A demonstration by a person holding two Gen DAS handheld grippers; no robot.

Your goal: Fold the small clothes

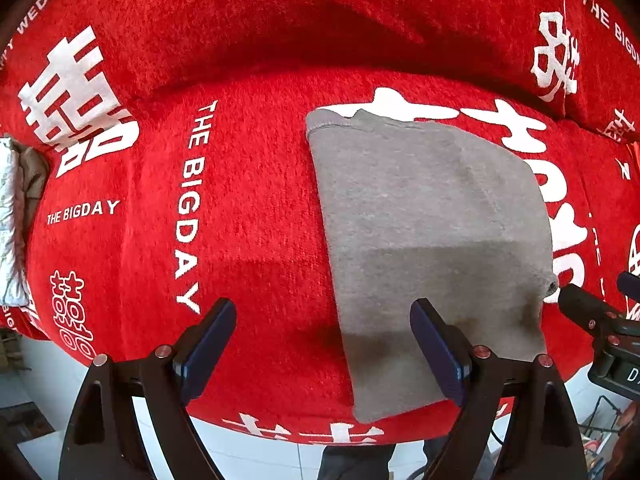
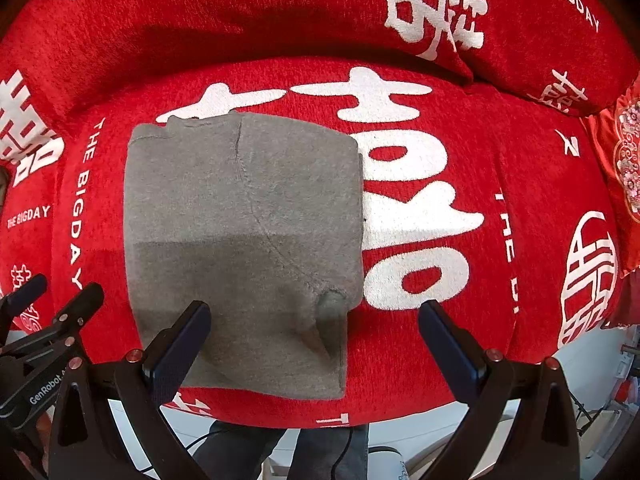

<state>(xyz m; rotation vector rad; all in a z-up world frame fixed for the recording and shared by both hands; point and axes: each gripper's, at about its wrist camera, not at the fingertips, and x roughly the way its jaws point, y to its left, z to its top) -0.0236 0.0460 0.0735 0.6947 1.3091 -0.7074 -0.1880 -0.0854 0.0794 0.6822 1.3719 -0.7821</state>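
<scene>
**Grey garment folded on the red sofa, both your grippers empty**

Your biggest thing here is the red sofa cover [image 1: 248,184] with white characters and "THE BIGDAY" print, seat cushion plus backrest filling both views. Below its front edge you get pale floor tiles [image 1: 256,456].

On the seat lies the grey knit garment [image 2: 240,216], folded into a rough rectangle, flat, its near edge close to the cushion's front edge. A cuff end [image 2: 334,304] pokes out near its front right corner, with a seam line running diagonally across the top layer. The garment partly covers a large white character.

Your left gripper [image 1: 324,344] is spread wide, holding nothing; its right finger sits over the garment's near left part, left finger over bare red fabric. Your right gripper [image 2: 314,340] is also spread wide and empty; its left finger is over the garment's front edge, right finger over the red cover. Whether any finger touches the cloth, can't tell.

A red embroidered cushion [image 2: 624,168] sits at the far right.
</scene>
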